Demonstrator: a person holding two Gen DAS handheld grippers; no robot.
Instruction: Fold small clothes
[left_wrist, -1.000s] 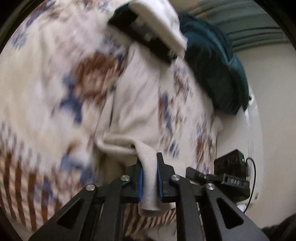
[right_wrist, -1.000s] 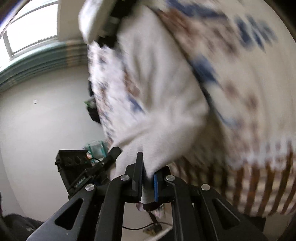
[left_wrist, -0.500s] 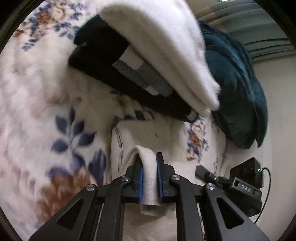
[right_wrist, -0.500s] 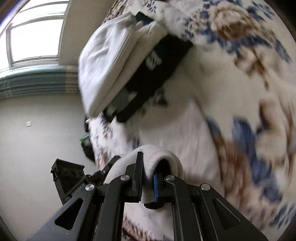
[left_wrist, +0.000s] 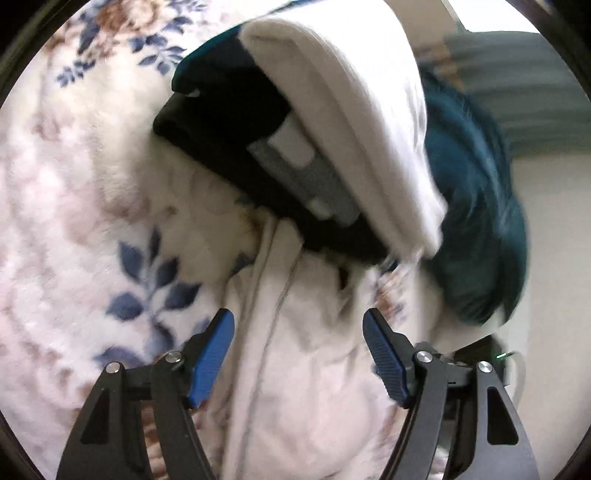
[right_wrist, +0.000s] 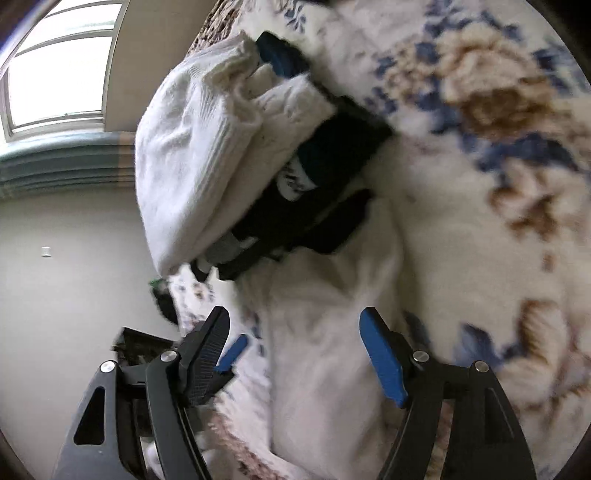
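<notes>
Both the left tongs (left_wrist: 297, 356) and right tongs (right_wrist: 293, 354) stand apart over a cream garment (left_wrist: 314, 369), apparently folded and released just short of the stack of folded clothes (right_wrist: 229, 147) ahead.

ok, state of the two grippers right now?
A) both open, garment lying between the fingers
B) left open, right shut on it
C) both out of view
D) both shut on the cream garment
A: left gripper and right gripper both stand wide open, with the cream garment lying loose on the floral blanket.
</notes>
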